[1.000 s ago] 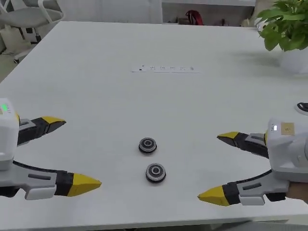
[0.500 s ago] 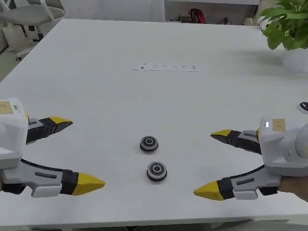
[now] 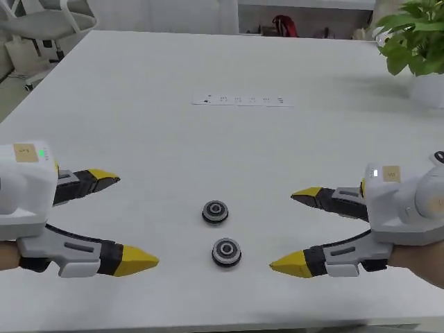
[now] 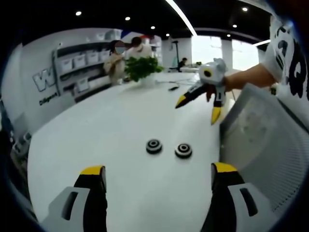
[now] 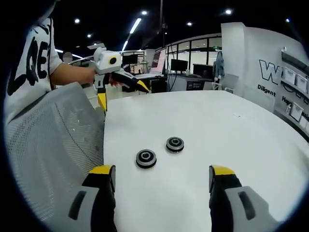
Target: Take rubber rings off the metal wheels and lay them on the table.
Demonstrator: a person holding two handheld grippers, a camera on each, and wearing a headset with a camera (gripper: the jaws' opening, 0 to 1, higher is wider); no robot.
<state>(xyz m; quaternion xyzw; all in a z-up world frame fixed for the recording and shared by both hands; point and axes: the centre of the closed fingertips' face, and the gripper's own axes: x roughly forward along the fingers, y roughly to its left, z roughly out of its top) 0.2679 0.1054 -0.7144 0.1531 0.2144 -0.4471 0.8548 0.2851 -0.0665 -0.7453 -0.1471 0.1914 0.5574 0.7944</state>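
Two small metal wheels with black rubber rings lie flat on the white table (image 3: 208, 62): the far wheel (image 3: 215, 212) and the near wheel (image 3: 227, 252), close together near the front edge. They also appear in the left gripper view as the far wheel (image 4: 154, 146) and near wheel (image 4: 183, 150), and in the right gripper view as the far wheel (image 5: 175, 144) and near wheel (image 5: 146, 158). My left gripper (image 3: 130, 220) hovers open left of the wheels. My right gripper (image 3: 288, 229) hovers open to their right. Both are apart from the wheels, nothing between the fingers.
A strip of small printed marks (image 3: 241, 100) lies mid-table. A potted plant (image 3: 415, 41) stands at the far right corner. A white chair (image 3: 35, 21) is beyond the table's far left. People stand by shelves (image 4: 126, 55) in the background.
Both grippers have drawn inward toward the wheels, the left one to the right and the right one to the left. The wheels have not moved; the head camera has shifted slightly.
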